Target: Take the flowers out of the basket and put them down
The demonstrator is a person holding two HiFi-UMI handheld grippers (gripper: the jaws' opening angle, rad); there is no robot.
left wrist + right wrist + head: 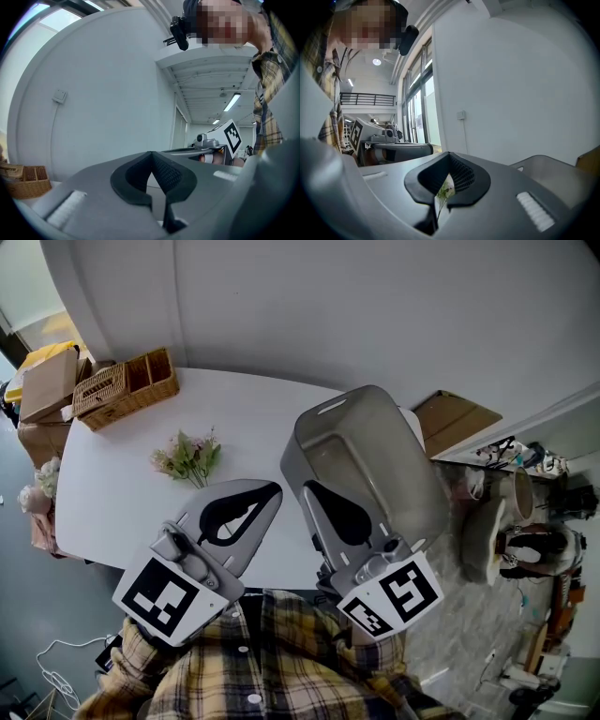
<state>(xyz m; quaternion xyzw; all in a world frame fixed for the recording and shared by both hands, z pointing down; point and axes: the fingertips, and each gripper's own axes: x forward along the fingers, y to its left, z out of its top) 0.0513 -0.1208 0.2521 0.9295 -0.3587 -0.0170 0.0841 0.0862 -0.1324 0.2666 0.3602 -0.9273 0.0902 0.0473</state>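
The flowers [189, 457] lie on the white surface [253, 413], outside the grey basket [417, 479], whose inside shows bare walls. A wicker basket [127, 387] sits at the far corner. The left gripper [151, 155] and right gripper [449, 155] are both pressed together, pinching nothing.

Long white table [112, 488] set against a curved white wall [328, 306] with a small switch plate [59, 96] on it. At the table's far left corner a wicker box [127, 387] with open compartments, and just past that edge some brown cardboard boxes [49, 382]. Beyond the right end a flat sheet of cardboard [457, 418]; down on the floor at the left a loose white cable [56, 667].
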